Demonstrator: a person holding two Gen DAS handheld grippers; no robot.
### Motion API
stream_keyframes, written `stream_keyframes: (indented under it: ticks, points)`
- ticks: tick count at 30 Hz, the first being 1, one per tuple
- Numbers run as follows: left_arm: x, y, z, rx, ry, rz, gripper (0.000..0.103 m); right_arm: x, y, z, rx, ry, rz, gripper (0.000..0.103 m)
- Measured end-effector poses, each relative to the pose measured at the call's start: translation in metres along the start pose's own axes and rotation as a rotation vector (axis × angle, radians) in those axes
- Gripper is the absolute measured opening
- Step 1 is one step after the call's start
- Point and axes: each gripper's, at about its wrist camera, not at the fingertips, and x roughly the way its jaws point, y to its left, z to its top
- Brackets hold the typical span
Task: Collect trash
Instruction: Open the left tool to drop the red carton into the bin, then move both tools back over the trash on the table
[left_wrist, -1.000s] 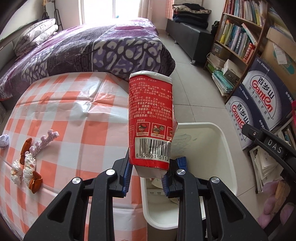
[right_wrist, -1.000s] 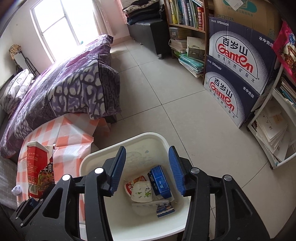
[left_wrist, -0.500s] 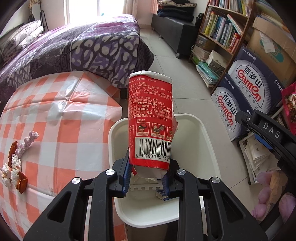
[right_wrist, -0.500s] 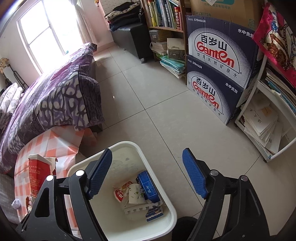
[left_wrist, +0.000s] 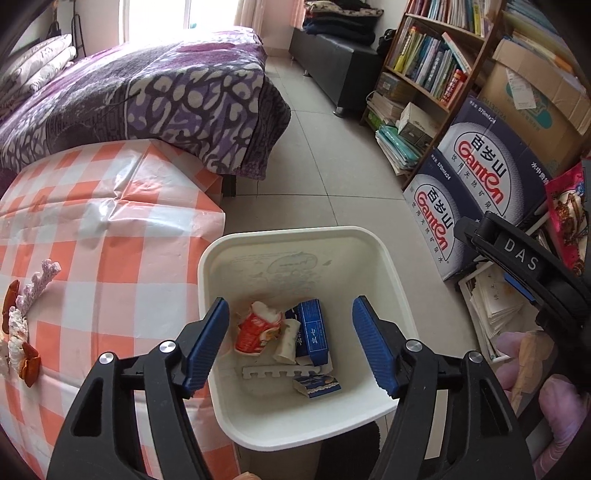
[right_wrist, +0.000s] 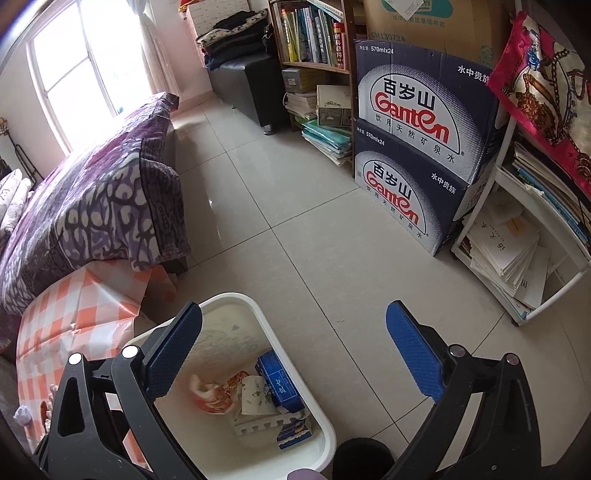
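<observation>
Left wrist: red carton (left_wrist: 255, 330) crumpled, lengthwise in bin (left_wrist: 295, 236)

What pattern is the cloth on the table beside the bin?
Orange-and-white checks on the tablecloth, clearest in the left wrist view.

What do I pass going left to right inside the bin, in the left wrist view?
Inside the white bin: crumpled red packet → rolled white wrapper → blue box. The white notched foam strip and the small blue carton lie nearer the camera, across the others, so I leave them out.
</observation>
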Motion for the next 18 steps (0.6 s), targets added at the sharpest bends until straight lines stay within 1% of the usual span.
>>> stream_keyframes:
  ticks: [4,9,18]
  points:
    - [-0.002,0.010,-0.002,-0.013,0.003,0.021,0.077,0.000,0.010,-0.002,-0.019,0.010,0.003,0.096]
    - [-0.005,0.029,-0.006,-0.025,0.001,0.071,0.081,0.000,0.027,-0.006,-0.042,0.019,-0.002,0.096]
    - [-0.005,0.085,-0.016,-0.113,0.027,0.180,0.082,0.004,0.067,-0.021,-0.108,0.061,0.031,0.096]
